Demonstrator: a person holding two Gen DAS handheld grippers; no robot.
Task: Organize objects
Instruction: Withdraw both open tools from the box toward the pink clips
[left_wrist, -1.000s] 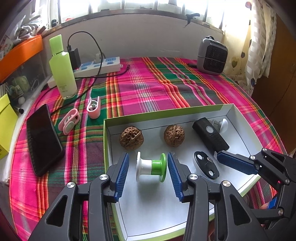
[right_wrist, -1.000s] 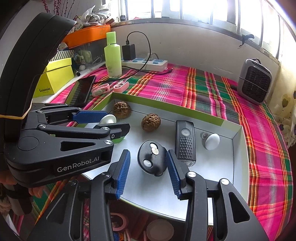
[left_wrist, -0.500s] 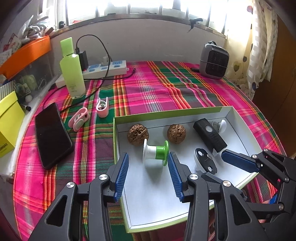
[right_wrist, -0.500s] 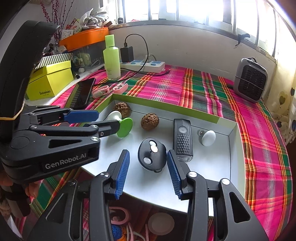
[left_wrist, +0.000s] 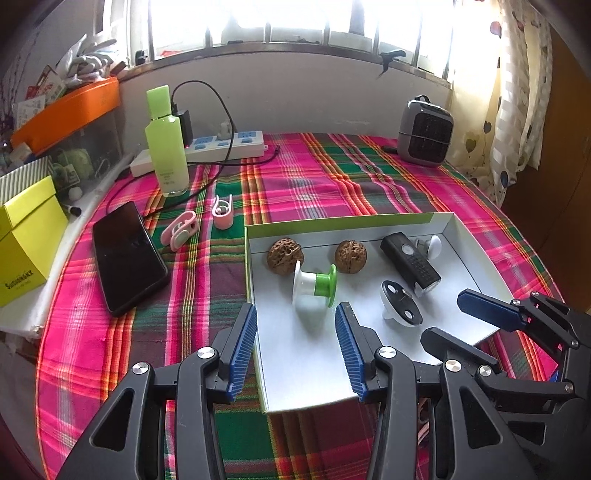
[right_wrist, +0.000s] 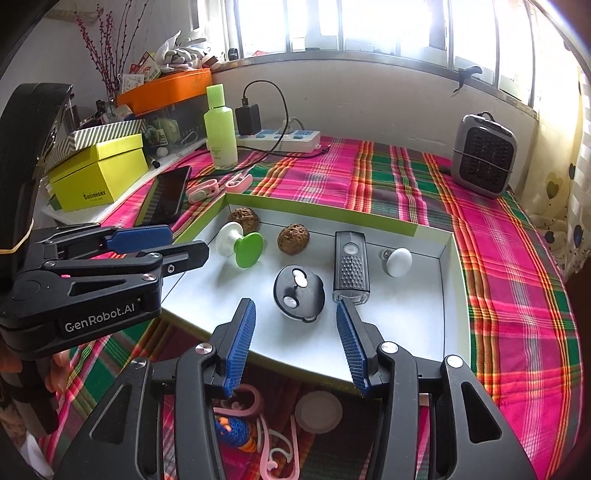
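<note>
A white tray with green rim (left_wrist: 317, 354) (right_wrist: 417, 332) lies on the plaid cloth. In it lie two walnuts (left_wrist: 284, 255) (right_wrist: 293, 239), a green-and-white spool (left_wrist: 314, 288) (right_wrist: 240, 246), a black round disc (left_wrist: 402, 303) (right_wrist: 298, 292), a black remote-like block (left_wrist: 410, 258) (right_wrist: 351, 266) and a white knob (left_wrist: 430, 246) (right_wrist: 398, 261). My left gripper (left_wrist: 297, 347) is open and empty, over the tray's near edge, short of the spool. My right gripper (right_wrist: 295, 347) is open and empty, just short of the disc.
Left of the tray lie a black phone (left_wrist: 125, 254), two pink clips (left_wrist: 181, 230) and a green bottle (left_wrist: 166, 147). A power strip (left_wrist: 225, 146), a yellow box (left_wrist: 26, 240) and a grey heater (left_wrist: 424, 133) stand around. Pink hooks and a round lid (right_wrist: 317, 411) lie below the right gripper.
Both grippers have pulled back and up from the tray; the spool and the disc now lie beyond the fingertips instead of between them. Both stay open.
</note>
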